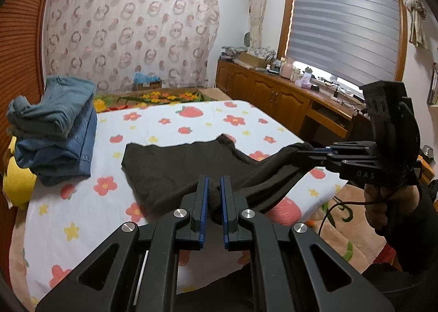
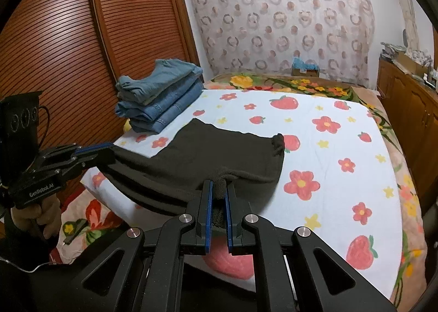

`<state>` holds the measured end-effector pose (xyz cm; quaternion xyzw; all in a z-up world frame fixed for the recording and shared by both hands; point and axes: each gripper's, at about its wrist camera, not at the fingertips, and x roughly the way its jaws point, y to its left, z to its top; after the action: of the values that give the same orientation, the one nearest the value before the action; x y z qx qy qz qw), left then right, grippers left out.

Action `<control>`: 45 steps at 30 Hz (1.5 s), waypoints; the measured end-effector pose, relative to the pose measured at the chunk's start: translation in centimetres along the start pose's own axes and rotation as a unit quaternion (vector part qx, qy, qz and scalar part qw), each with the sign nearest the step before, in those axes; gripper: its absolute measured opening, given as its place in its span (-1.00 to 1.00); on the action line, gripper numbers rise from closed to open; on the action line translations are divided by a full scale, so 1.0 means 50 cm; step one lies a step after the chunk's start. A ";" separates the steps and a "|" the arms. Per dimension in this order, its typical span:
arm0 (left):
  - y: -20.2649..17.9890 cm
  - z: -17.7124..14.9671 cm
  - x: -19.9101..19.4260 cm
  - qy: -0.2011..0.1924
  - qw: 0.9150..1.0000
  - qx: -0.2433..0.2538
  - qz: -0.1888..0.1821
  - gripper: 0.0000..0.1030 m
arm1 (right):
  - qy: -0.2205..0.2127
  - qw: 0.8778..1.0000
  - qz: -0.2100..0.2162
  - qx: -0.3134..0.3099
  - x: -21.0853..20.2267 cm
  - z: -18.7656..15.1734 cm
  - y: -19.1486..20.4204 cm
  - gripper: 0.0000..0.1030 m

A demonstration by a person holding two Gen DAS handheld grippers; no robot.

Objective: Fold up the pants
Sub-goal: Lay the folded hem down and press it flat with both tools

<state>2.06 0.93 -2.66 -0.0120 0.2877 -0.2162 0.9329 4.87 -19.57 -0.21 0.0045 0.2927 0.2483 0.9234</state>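
Observation:
Dark pants [image 1: 178, 164] [image 2: 219, 150] lie partly spread on the flowered bed sheet [image 1: 82, 224], far end flat, near edge lifted. In the left wrist view my left gripper [image 1: 215, 189] is shut on a bunched bit of the near edge. My right gripper [image 1: 312, 151] reaches in from the right, shut on another part of that edge, so the fabric sags between the two. The right wrist view shows my right gripper [image 2: 219, 191] pinching a fold of the dark cloth, with my left gripper [image 2: 111, 149] at the left holding the other corner. A hand grips each handle.
A stack of folded jeans [image 1: 54, 126] [image 2: 161, 98] sits at the bed's far left beside a slatted wooden door [image 2: 68, 38]. A yellow pillow [image 1: 19, 183] lies under it. Wooden cabinets [image 1: 273, 93] with clutter run along the bed's right side under the window.

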 end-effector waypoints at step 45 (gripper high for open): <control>0.103 0.082 0.156 0.028 0.998 -0.010 0.050 -0.81 | 0.051 0.998 -0.034 -0.007 0.276 0.122 -0.073 -0.85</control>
<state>12.10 2.00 -4.12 -0.0004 0.3162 -0.1663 0.9340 19.59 -15.58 -3.15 -0.0247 0.3379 0.2183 0.9152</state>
